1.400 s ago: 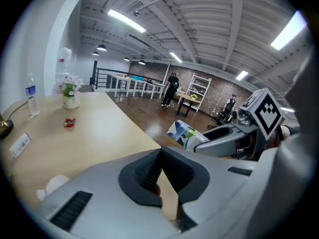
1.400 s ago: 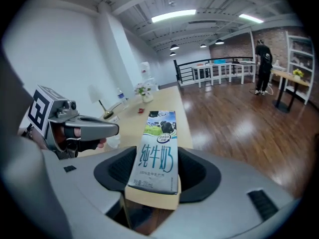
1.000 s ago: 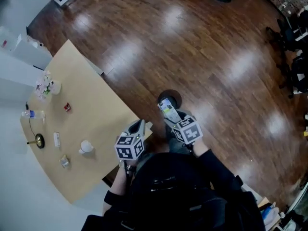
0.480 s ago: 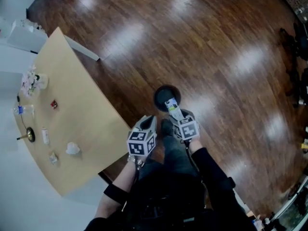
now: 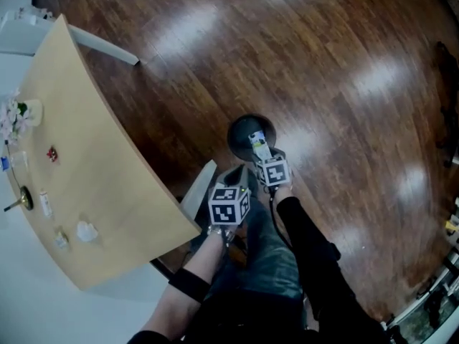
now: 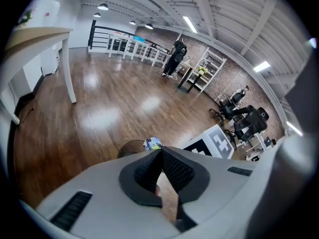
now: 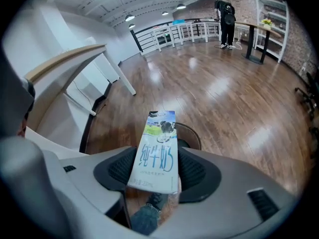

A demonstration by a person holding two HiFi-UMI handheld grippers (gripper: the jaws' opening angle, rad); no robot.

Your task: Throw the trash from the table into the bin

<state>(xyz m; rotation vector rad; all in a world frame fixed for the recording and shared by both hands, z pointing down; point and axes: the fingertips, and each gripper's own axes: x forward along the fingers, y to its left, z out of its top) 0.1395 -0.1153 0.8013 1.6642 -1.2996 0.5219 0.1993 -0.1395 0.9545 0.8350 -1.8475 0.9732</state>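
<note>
White-and-blue milk carton (image 7: 155,153), clamped in the right gripper's (image 7: 157,172) jaws, has come down to hang just over the dark bin (image 5: 235,131) right of the table (image 5: 86,163), so release looks next; the left gripper (image 6: 160,169) is closed, empty.

Tan table (image 5: 100,170) carries crumpled paper (image 5: 87,231), red scrap (image 5: 51,153); dark bin (image 5: 240,133) on wooden floor (image 5: 323,63).

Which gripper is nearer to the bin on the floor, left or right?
Right. The right gripper holds a milk carton above the bin; the left gripper, shut and empty, hangs short of it.
</note>
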